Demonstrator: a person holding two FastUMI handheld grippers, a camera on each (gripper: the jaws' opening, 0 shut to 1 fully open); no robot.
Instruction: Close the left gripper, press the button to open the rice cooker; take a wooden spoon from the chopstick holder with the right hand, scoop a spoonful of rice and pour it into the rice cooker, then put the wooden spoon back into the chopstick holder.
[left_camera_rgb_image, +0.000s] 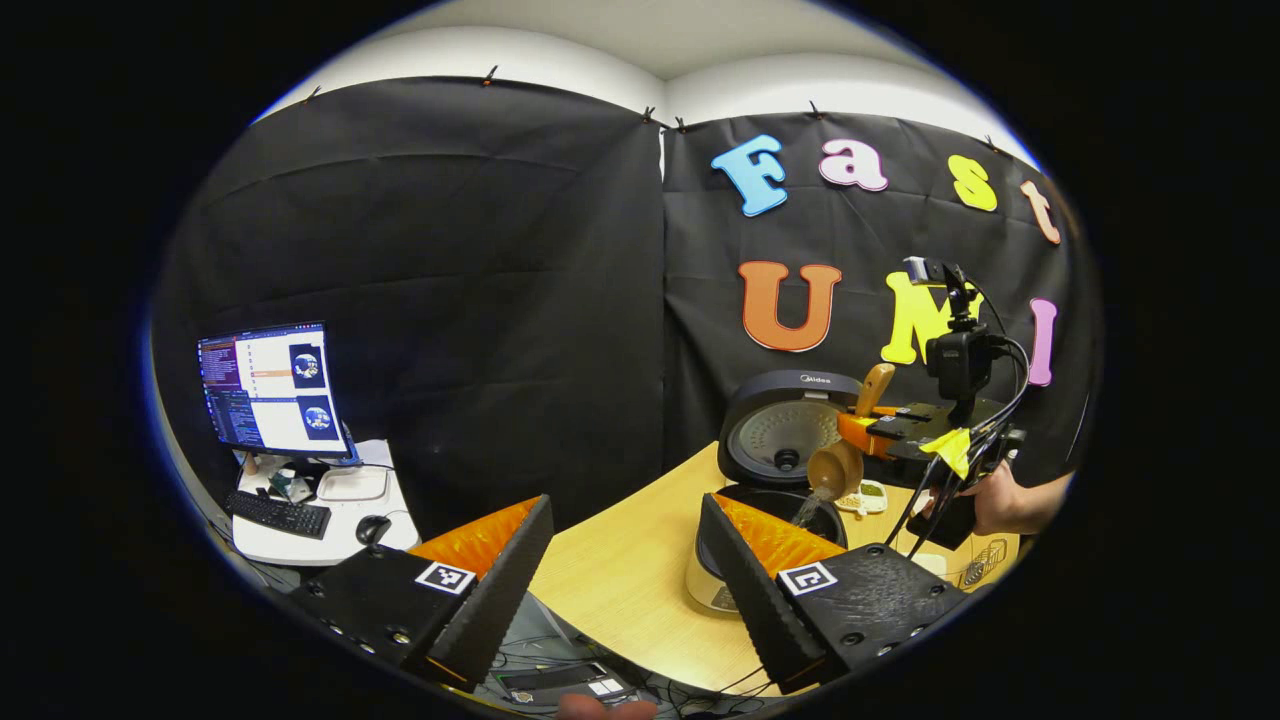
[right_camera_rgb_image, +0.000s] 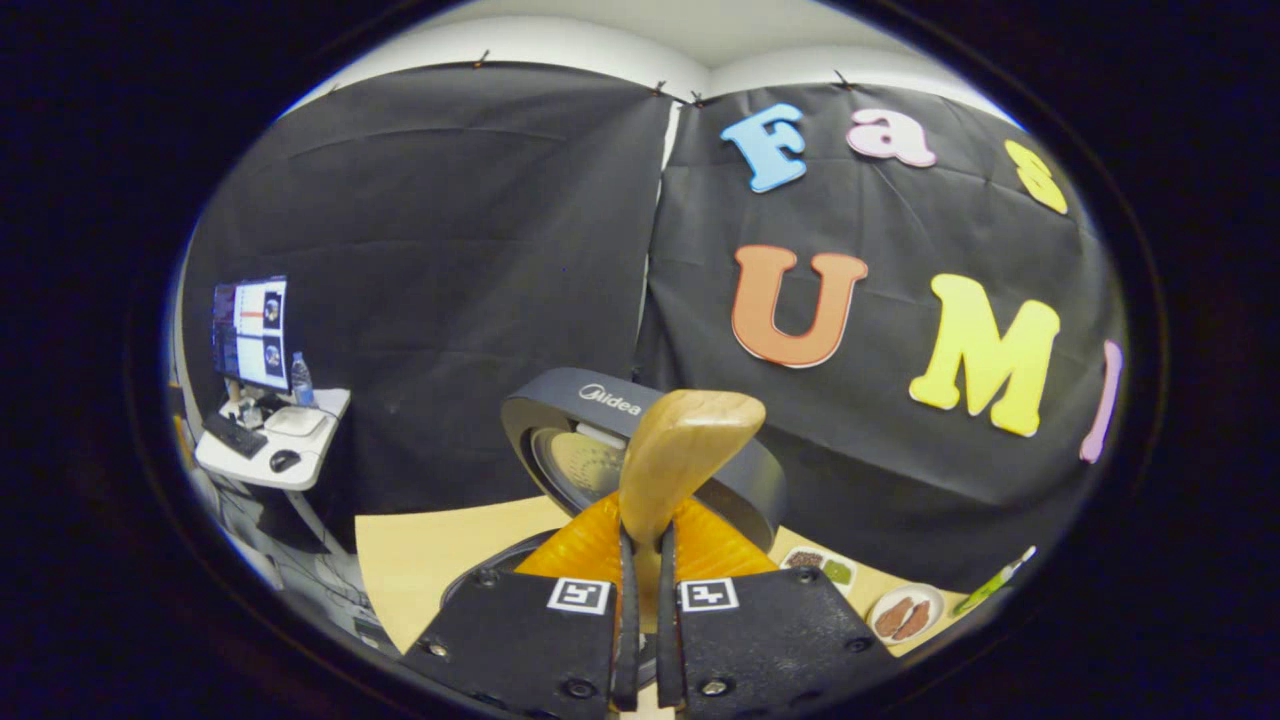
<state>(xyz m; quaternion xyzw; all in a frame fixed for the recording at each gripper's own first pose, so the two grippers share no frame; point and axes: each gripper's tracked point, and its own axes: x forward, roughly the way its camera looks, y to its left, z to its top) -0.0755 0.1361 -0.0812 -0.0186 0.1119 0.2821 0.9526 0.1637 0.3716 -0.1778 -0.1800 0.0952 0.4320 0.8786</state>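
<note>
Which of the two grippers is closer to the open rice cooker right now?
The right gripper. It holds the wooden spoon tipped just above the rice cooker, rice pouring into the pot. The left gripper hangs open farther back, near the table's front edge.

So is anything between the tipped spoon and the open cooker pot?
Nothing visible. The wooden spoon, clamped in the right gripper, is tilted right above the rice cooker, whose lid stands up behind, and rice is falling straight into the pot. The left gripper is open, nearer the camera.
</note>
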